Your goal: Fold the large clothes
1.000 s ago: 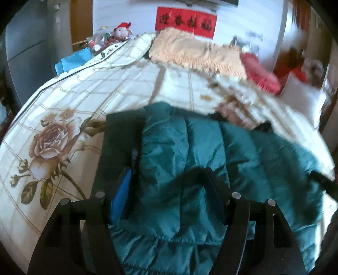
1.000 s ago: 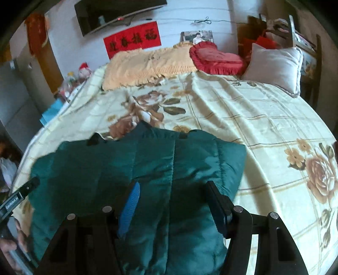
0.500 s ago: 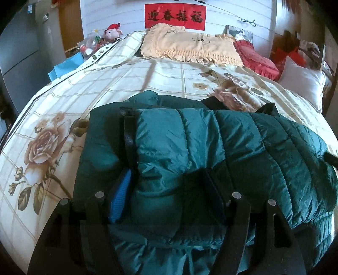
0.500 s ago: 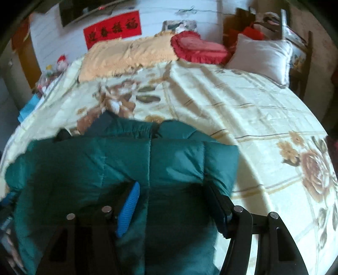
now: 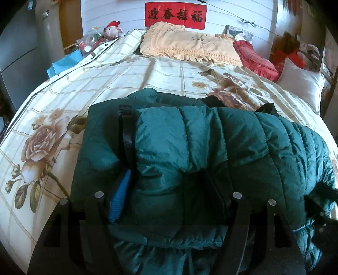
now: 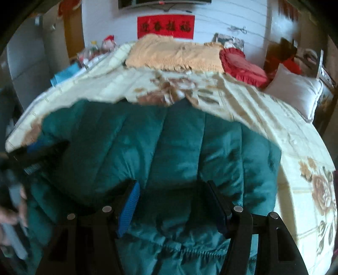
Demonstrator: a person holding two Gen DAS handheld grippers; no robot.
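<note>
A dark green puffer jacket (image 5: 211,143) lies bunched on the flowered bedspread (image 5: 105,84). A black strap (image 5: 126,135) runs down its left part. My left gripper (image 5: 169,190) has its fingers wide apart with a thick roll of the jacket between them. In the right wrist view the jacket (image 6: 169,152) fills the lower half. My right gripper (image 6: 175,203) also has its fingers wide apart over the jacket's near edge. The left gripper (image 6: 36,156) shows at the left edge of that view, blurred.
A yellow fringed pillow (image 5: 190,44), a red cushion (image 5: 255,61) and a white pillow (image 5: 300,84) lie at the head of the bed. A stuffed toy (image 5: 112,28) and clutter stand at the back left. A red banner (image 5: 175,14) hangs on the wall.
Both grippers have moved forward and closer to the jacket. The jacket's near part is now rolled up higher and bulkier between the fingers. The right view is blurred by motion.
</note>
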